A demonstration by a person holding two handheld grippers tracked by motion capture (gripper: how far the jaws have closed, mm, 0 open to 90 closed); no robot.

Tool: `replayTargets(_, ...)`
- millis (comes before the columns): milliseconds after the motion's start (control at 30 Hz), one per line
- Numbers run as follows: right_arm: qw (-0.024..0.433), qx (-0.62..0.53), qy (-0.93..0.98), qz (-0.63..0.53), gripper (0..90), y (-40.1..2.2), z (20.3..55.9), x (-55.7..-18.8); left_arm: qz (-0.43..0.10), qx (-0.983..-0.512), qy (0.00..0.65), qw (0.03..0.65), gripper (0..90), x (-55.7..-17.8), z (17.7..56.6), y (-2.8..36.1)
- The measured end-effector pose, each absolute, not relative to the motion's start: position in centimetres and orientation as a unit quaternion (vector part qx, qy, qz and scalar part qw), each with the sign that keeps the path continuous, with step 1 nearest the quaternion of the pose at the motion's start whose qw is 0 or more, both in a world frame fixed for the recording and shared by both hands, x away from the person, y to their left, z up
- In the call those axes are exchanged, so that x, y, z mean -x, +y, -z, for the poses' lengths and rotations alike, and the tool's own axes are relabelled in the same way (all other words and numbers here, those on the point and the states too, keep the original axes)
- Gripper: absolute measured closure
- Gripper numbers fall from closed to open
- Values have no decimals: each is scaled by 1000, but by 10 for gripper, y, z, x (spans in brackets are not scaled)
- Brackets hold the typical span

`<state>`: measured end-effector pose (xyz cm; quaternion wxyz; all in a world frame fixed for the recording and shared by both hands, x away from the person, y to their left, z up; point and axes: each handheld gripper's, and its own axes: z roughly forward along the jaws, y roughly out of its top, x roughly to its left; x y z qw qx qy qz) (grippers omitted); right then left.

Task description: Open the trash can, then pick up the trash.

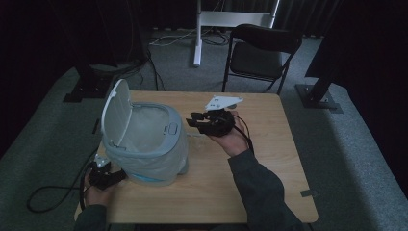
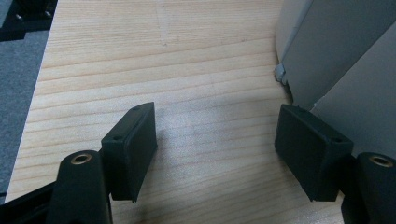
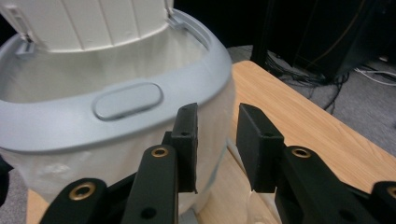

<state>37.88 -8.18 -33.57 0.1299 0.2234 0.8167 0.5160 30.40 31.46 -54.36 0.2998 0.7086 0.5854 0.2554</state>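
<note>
A grey bin (image 1: 144, 144) stands on the left half of the wooden table (image 1: 274, 154), its white lid (image 1: 115, 113) tipped up and a white bag lining its inside. My right gripper (image 1: 195, 120) hovers just right of the bin's rim, pointing at it. In the right gripper view its jaws (image 3: 217, 140) stand partly apart with nothing between them, in front of the bin (image 3: 116, 116) and its latch tab. My left gripper (image 1: 118, 175) rests low at the table's front left, beside the bin's base. Its jaws (image 2: 217, 144) are wide open over bare wood, the bin wall (image 2: 336, 60) at right.
A black folding chair (image 1: 260, 53) and a white stand (image 1: 231, 19) sit behind the table on grey carpet. Cables trail on the floor at the back and a black cable (image 1: 48, 197) loops off the table's left front corner. Dark stands flank the table.
</note>
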Motion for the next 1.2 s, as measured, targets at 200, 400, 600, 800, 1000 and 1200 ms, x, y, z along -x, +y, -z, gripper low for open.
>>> replayTargets(200,135,-243,815,-508,649,-91,346,-386,-256,-707,587,302,301,-304,544,314)
replayTargets(400,144,-261,817,-494,619,-99,355,-391,-256,-707,586,301,301,-304,544,314)
replayTargets(600,146,-272,817,-486,614,-105,363,-394,-256,-707,587,302,301,-304,544,314)
replayTargets(800,148,-280,819,-478,608,-109,369,-397,-255,-709,585,300,301,-304,544,315)
replayTargets(1000,151,-290,819,-471,602,-113,376,-401,-255,-709,585,300,301,-304,544,315)
replayTargets(1200,151,-304,820,-460,592,-120,387,-407,-256,-708,586,300,301,-304,544,315)
